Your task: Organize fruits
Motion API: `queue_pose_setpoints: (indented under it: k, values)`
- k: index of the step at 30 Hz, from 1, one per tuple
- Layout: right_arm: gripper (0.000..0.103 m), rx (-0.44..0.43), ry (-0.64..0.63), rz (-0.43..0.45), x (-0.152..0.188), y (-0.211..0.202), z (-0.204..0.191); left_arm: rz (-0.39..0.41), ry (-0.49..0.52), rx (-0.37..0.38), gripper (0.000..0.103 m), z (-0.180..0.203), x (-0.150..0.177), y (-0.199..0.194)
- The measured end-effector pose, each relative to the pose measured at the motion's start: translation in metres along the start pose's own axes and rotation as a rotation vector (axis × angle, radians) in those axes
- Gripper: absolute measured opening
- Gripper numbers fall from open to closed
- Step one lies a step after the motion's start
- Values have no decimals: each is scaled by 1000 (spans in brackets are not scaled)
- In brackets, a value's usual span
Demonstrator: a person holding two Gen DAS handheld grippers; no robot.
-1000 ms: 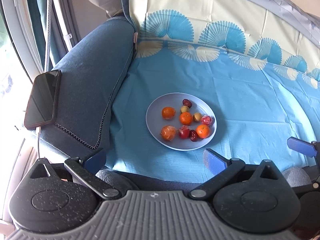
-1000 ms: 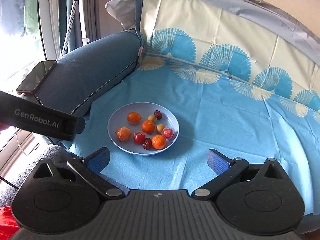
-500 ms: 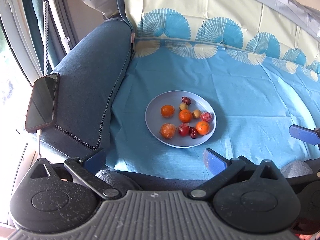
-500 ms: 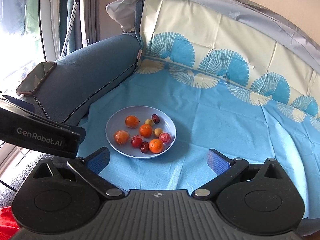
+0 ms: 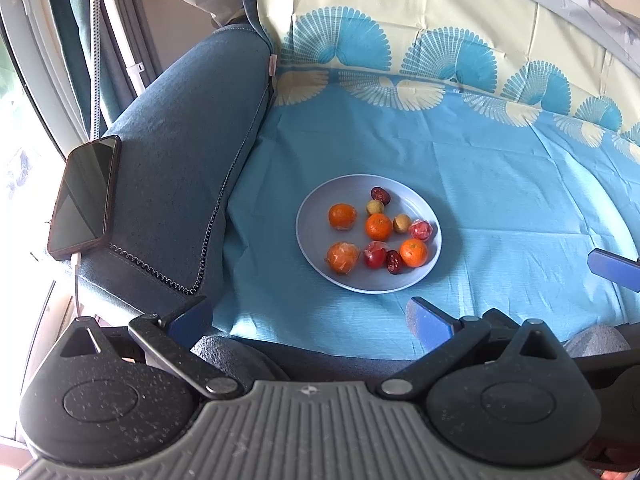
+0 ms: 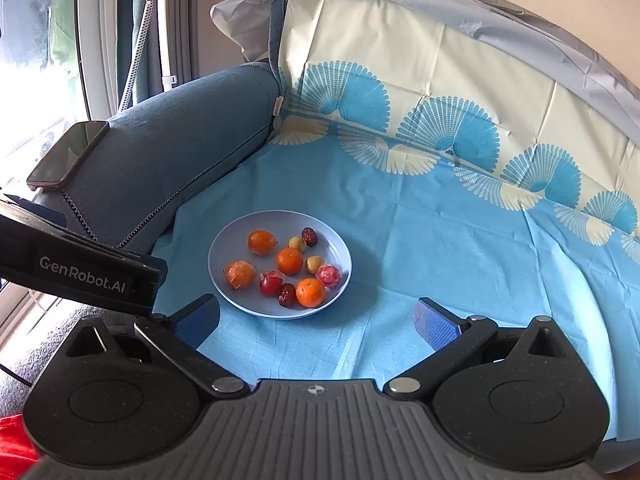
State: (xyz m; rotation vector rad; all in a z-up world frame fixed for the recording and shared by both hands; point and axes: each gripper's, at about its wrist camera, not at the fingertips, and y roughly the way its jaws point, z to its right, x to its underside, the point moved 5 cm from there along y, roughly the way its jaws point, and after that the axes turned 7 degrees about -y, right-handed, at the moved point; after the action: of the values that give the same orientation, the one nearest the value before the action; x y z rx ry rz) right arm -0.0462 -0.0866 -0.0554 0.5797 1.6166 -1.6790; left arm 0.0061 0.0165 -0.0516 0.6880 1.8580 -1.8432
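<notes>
A pale blue plate (image 5: pixel 316 256) (image 6: pixel 224 280) rests on a blue cloth over a sofa seat. On it lie several small fruits: oranges (image 5: pixel 378 227) (image 6: pixel 289 261), a wrapped orange (image 5: pixel 342 257) (image 6: pixel 239 274), red wrapped fruits (image 5: pixel 421 229) (image 6: pixel 329 275), dark red dates (image 5: pixel 380 195) (image 6: pixel 286 294) and small tan longans (image 5: pixel 401 223) (image 6: pixel 314 264). My left gripper (image 5: pixel 310 318) hangs open near the seat's front edge, short of the plate. My right gripper (image 6: pixel 316 320) is open too, just in front of the plate, holding nothing.
A dark phone (image 5: pixel 84 196) (image 6: pixel 68 154) lies on the blue sofa armrest (image 5: pixel 180 160) at the left, with a cable plugged in. The patterned backrest (image 6: pixel 440 92) rises behind. A window and curtain stand far left. The left gripper's body (image 6: pixel 80 268) crosses the right view's left side.
Both grippers have drawn back and risen slightly, so the plate looks a little farther off. The fruits have not moved, and both grippers remain open.
</notes>
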Motion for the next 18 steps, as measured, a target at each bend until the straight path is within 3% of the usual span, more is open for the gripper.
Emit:
queue_pose_setpoints:
  k: [18]
  values:
    - [102,-6,3,-11,0,10,3,-17,1,-19,103,2,-2,7]
